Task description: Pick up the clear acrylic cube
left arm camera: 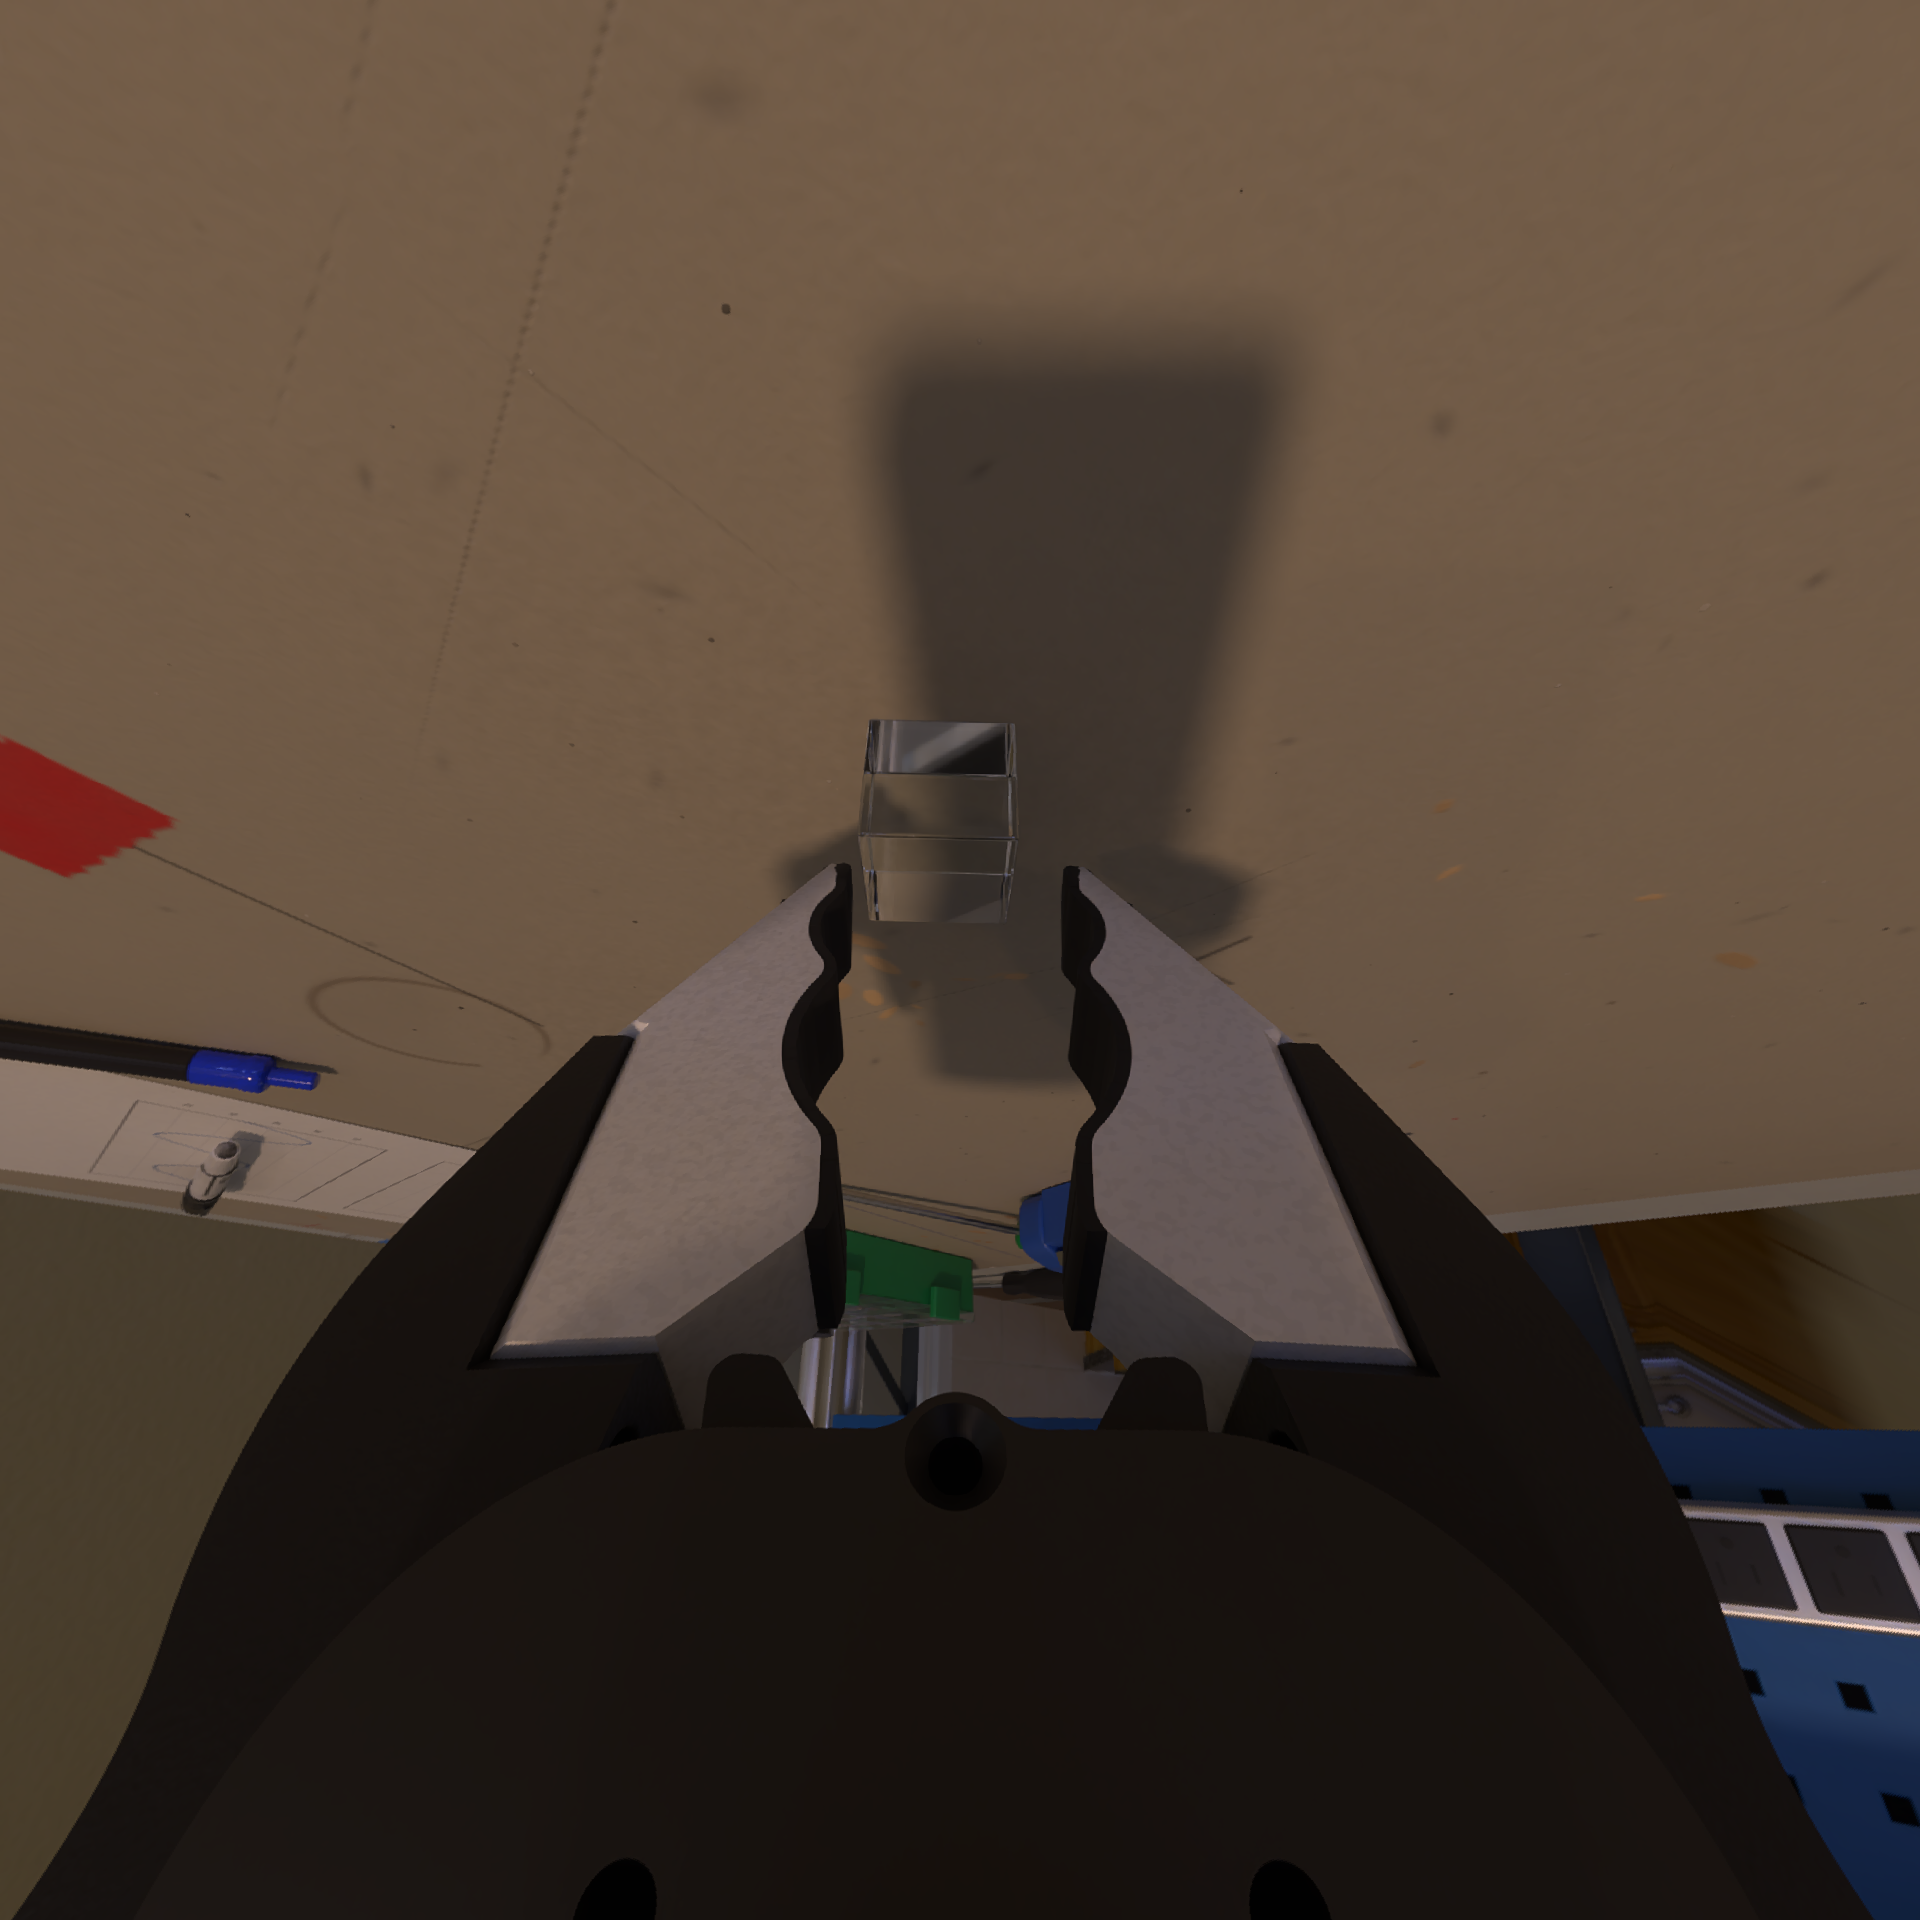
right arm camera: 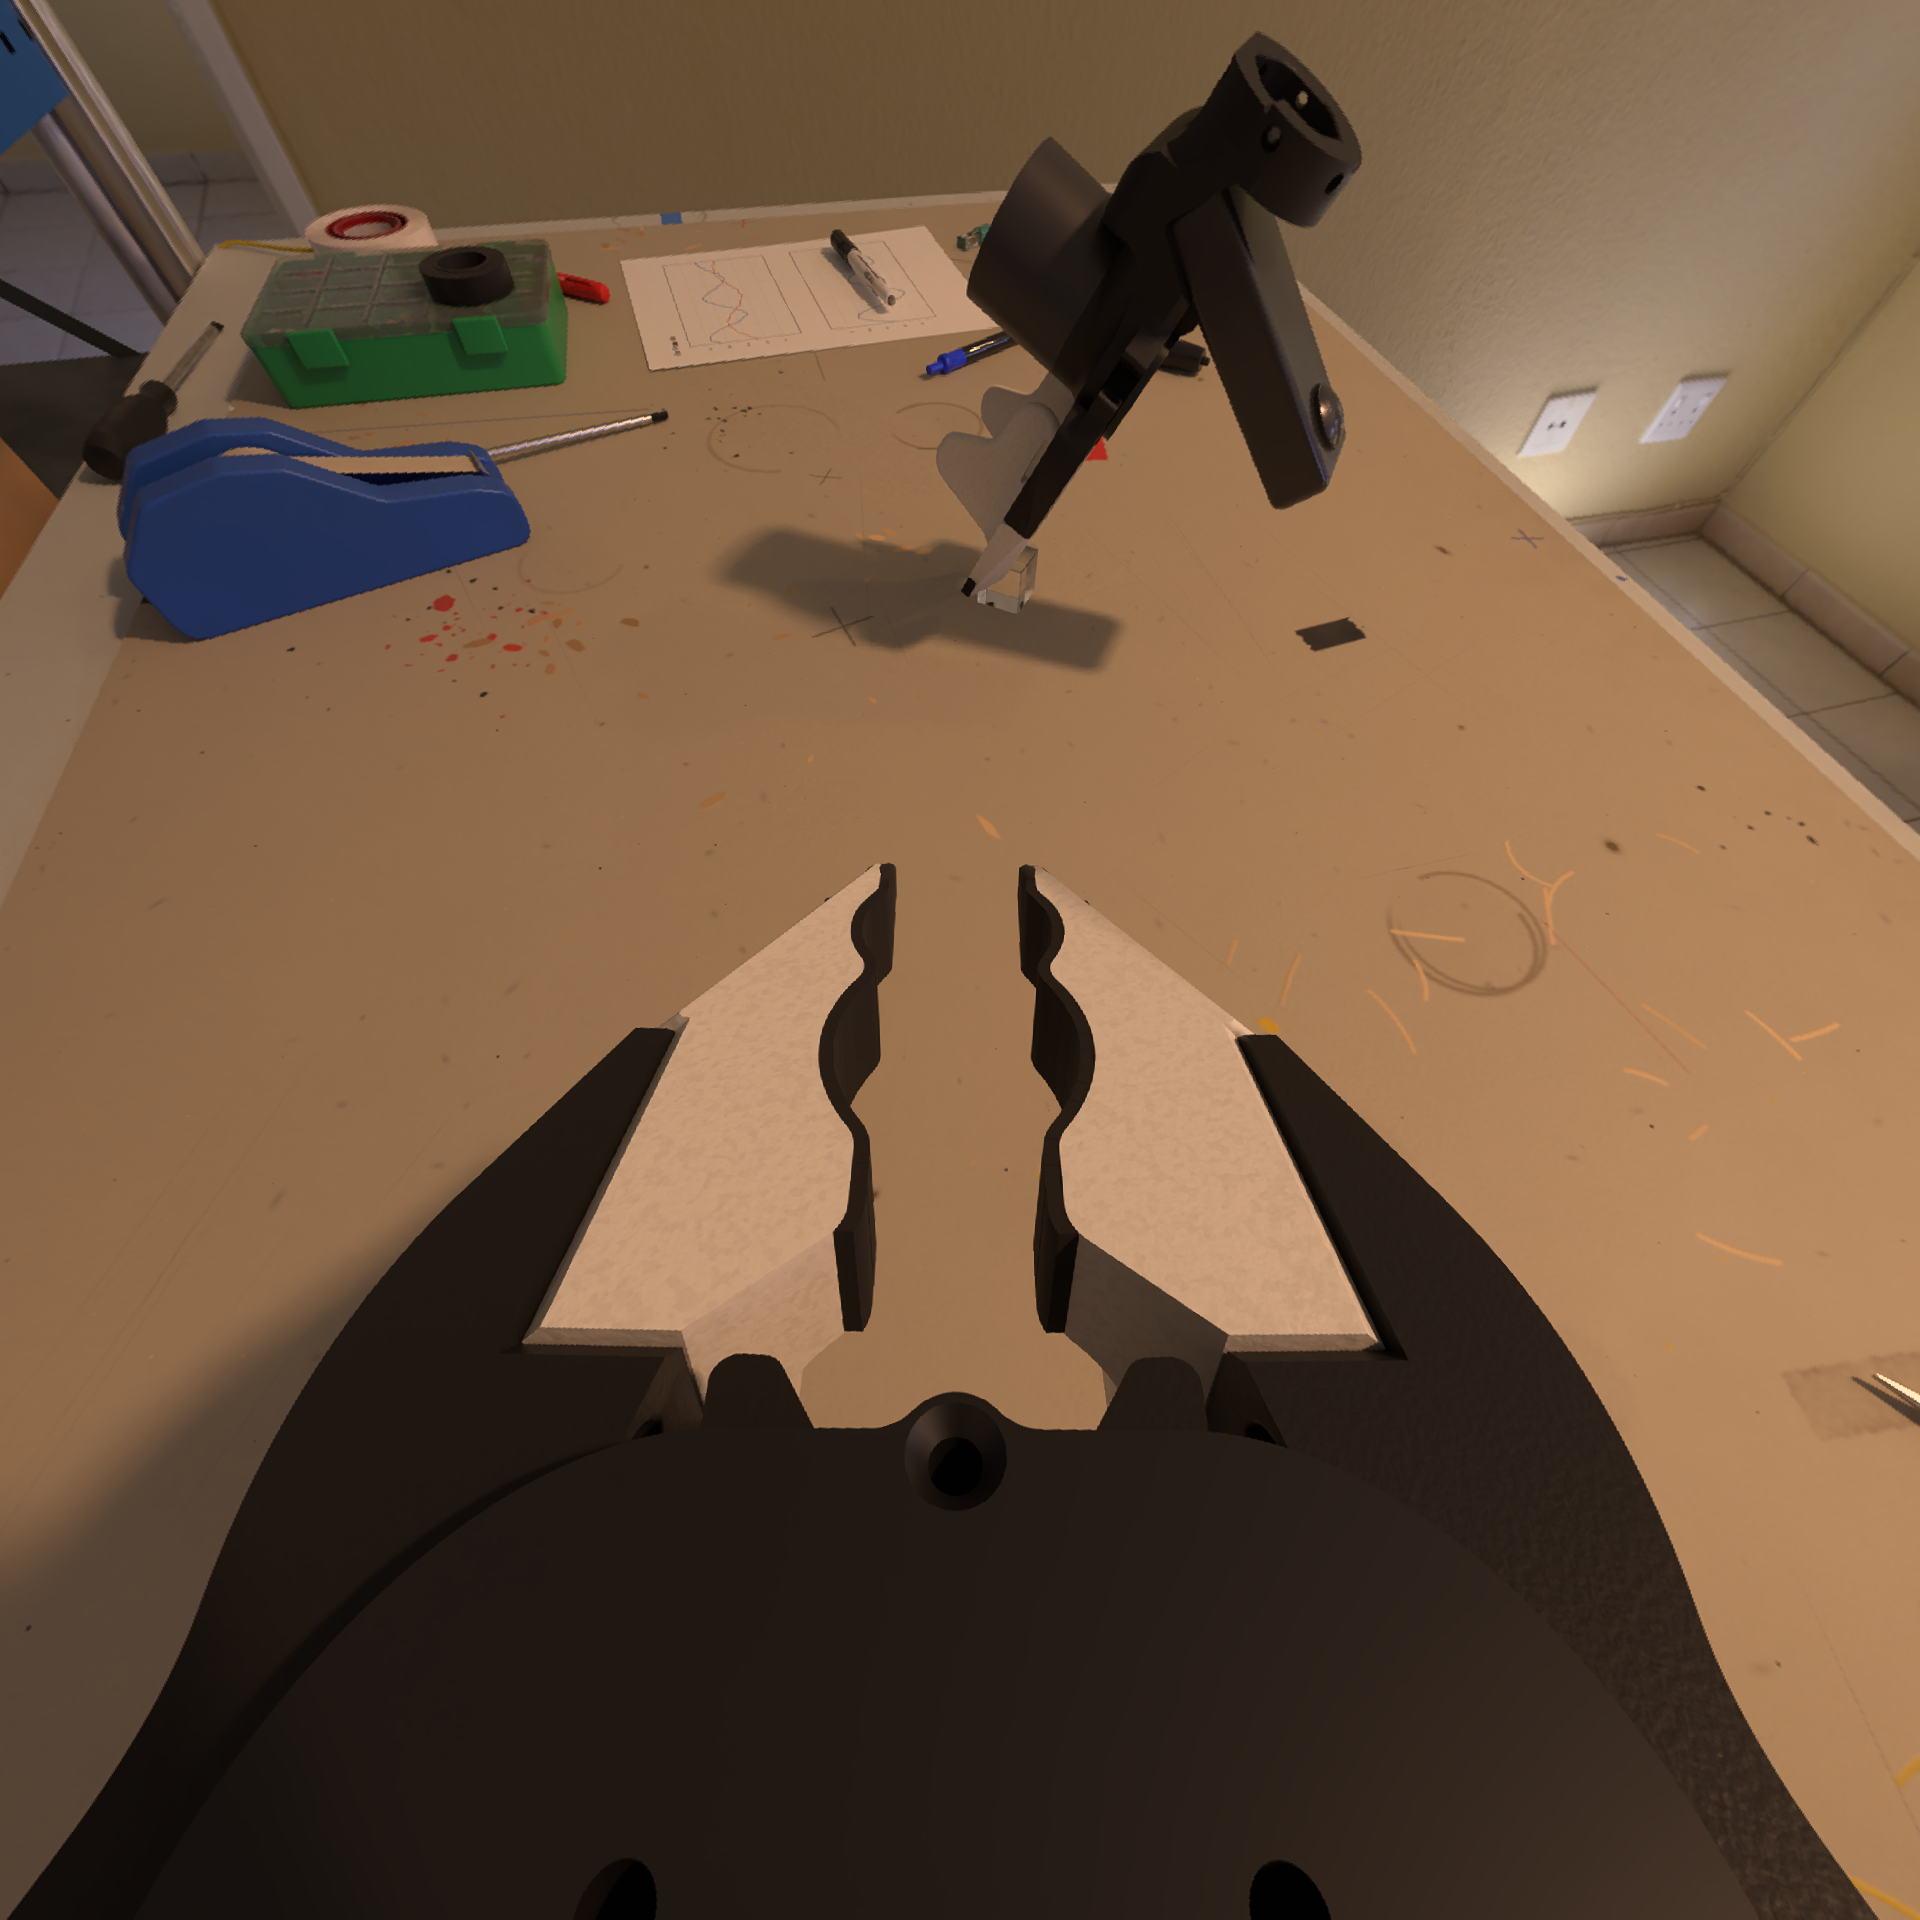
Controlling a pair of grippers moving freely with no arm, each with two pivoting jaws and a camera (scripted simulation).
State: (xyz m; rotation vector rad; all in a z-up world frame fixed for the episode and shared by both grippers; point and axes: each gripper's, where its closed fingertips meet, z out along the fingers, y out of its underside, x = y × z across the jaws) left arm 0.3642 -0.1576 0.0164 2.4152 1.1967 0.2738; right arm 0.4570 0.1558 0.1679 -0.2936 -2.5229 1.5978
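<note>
My left gripper [left arm camera: 956,883] hangs tilted over the table [left arm camera: 1455,312], fingers parted, the clear cube [left arm camera: 938,821] just beyond their tips, ungripped. My right gripper [right arm camera: 956,878] hovers nearer, slightly open, holding nothing.

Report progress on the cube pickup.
Done: the left gripper has reached the clear acrylic cube, open, fingertips flanking its near end. In hand: nothing; the cube sits on the table. Left: advance, close, lift. The right gripper is idle, open.

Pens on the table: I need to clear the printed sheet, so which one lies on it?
The black marker lies on the sheet; the blue-tipped pen lies beside it.
</note>
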